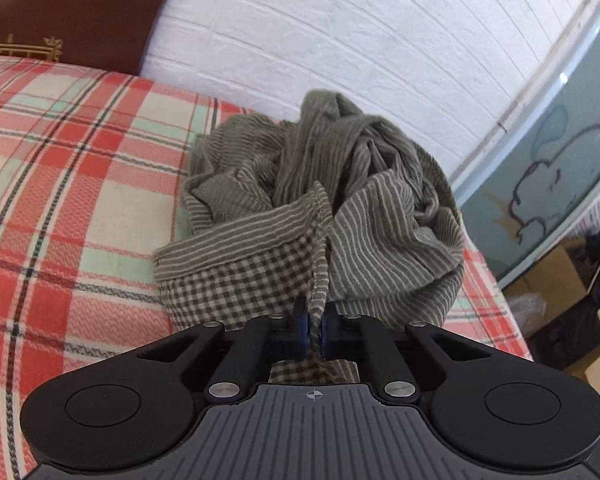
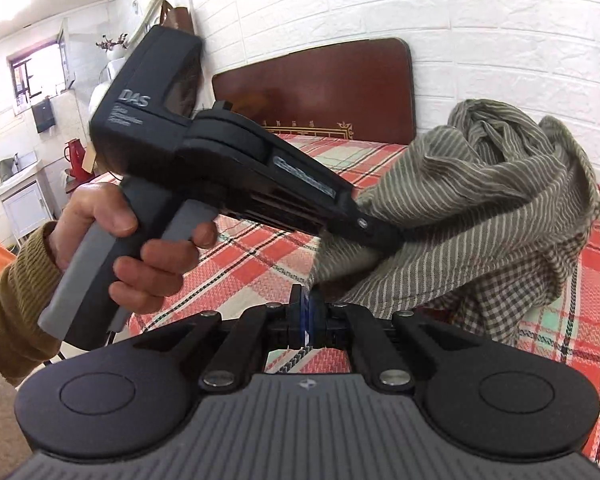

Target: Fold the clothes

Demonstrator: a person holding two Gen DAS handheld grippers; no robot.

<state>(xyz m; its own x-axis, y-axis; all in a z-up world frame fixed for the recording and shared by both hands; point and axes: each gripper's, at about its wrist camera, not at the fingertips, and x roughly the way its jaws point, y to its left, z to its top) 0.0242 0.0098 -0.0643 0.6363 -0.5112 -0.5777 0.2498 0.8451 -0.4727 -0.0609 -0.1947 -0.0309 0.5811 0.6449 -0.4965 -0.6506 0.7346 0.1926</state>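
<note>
A lived-in home bedroom. A bed [image 2: 260, 264] with a red, cream and green plaid bedcover fills the middle of the frame, with a dark wooden headboard [image 2: 320, 88] against a white brick-pattern wall [image 2: 480, 20]. At far left are a small window [image 2: 36, 68], a white cabinet [image 2: 20, 204] and a red flask [image 2: 75, 158].

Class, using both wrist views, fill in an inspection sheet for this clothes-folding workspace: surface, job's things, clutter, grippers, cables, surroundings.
Surface: bed with a red, cream and mint plaid blanket.
Job's things: one crumpled striped garment with a checked inner side, heaped on the blanket, unfolded.
Clutter: nothing seen on the bed.
Grippers: left gripper shut on the garment's edge; right gripper shut, nothing between its pads, beside the garment. A hand in a mustard sleeve holds the left gripper's handle.
Cables: nothing clearly seen.
Surroundings: white brick wall, dark wooden headboard, cardboard boxes beside the bed, a red jug near a sink.
</note>
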